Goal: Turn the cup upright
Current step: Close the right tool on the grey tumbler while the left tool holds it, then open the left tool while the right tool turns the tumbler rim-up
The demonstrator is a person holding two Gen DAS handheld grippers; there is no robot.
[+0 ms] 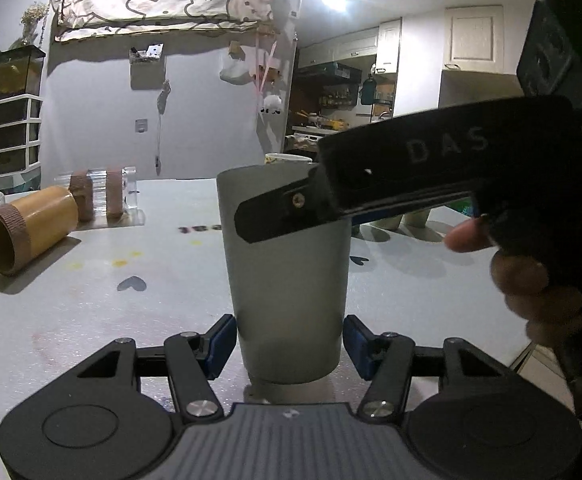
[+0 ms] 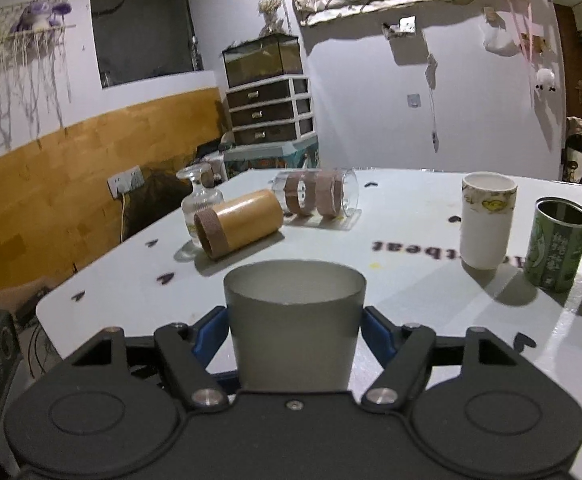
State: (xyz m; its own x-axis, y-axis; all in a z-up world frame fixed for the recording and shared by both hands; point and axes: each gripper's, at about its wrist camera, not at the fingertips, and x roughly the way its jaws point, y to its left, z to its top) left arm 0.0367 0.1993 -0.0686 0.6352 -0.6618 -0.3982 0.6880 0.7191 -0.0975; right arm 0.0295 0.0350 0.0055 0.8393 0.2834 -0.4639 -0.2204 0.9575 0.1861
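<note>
A frosted grey cup stands upright on the white table, mouth up. My left gripper straddles its base; the blue pads sit just off its sides, so it is open. My right gripper holds the same cup near its upper part, blue pads pressed on both sides. In the left wrist view the right gripper's finger crosses the cup's upper part.
A bamboo cup and a clear glass with brown bands lie on their sides at the far left. A glass bottle stands behind them. A white cup and a green can stand upright to the right.
</note>
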